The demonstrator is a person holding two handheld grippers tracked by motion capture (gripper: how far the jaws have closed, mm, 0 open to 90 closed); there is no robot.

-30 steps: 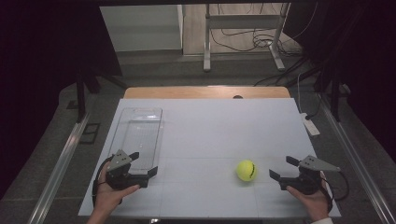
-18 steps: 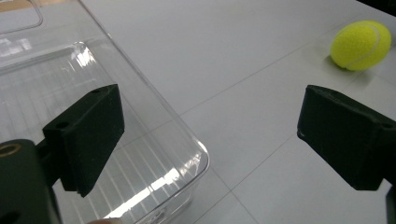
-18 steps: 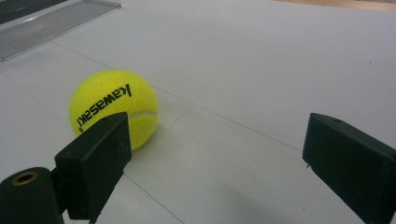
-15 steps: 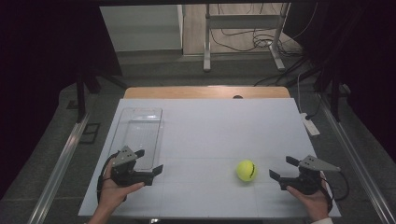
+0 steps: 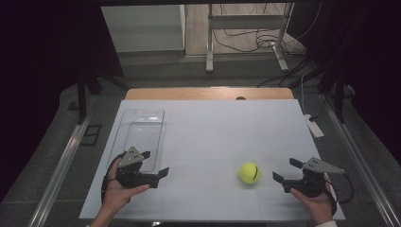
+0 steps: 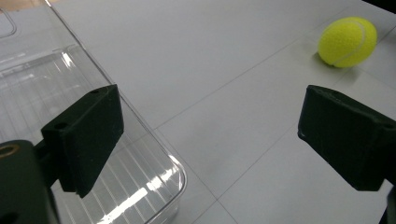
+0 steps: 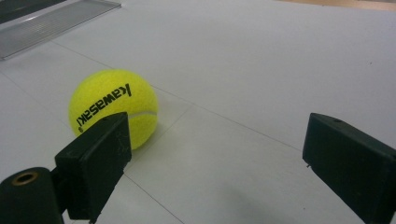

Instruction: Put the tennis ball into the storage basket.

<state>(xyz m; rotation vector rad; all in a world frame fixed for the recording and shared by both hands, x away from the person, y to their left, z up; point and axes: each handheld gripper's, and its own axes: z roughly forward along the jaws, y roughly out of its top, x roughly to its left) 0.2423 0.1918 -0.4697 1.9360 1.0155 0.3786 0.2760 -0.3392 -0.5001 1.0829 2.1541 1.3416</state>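
Nearest the person, two claws sit low over the front strip of the white tabletop, one in each hand. The left claw stands wide open with nothing between its jaws; they have just been spreading a little further. In the left gripper view one jaw hangs above the near rounded corner of the clear plastic tray, though whether it touches the tray cannot be told, and the other jaw is over bare white surface. The right claw is also wide open and holds nothing; it points toward the tennis ball, which lies just beside it on the tabletop, a small gap apart. In the right gripper view the ball sits partly behind one jaw, outside the gap between the two, with black lettering on its yellow felt. Counted: two claws, one ball, one tray. The ball rests in the front right part of the tabletop, well apart from the tray, which lies along the left edge and runs away from the person. Between ball and tray the surface is bare, and the whole middle and far half of the tabletop is open. Beyond the far edge a strip of wood shows, then floor with a metal stand and cables.
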